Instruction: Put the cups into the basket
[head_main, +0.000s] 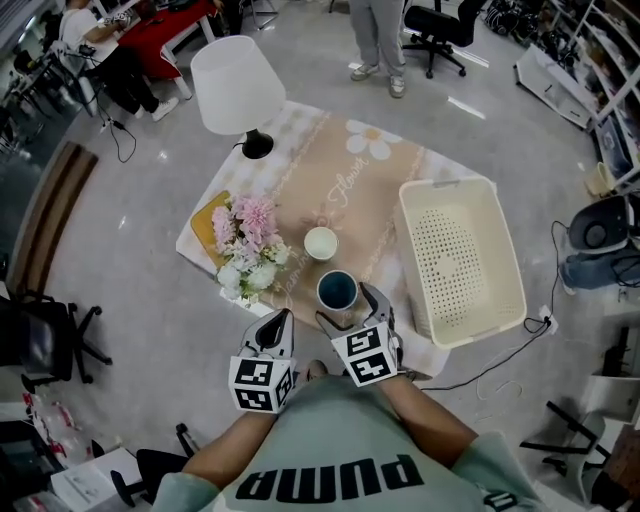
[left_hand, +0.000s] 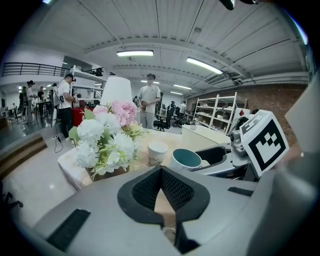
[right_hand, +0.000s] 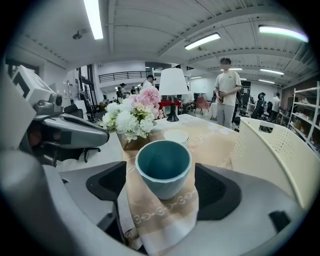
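Pre-grasp: right gripper (right_hand: 160, 196) jaws apart around teal cup (right_hand: 163, 169), no contact; left gripper (left_hand: 161, 175) jaws together; next clamp, lift into basket (head_main: 460, 185).

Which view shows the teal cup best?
Right gripper view: the teal cup fills the centre, upright between the open jaws of the right gripper, untouched. Head view shows it small from above. Left gripper view shows it off-centre, partly hidden by the right gripper.
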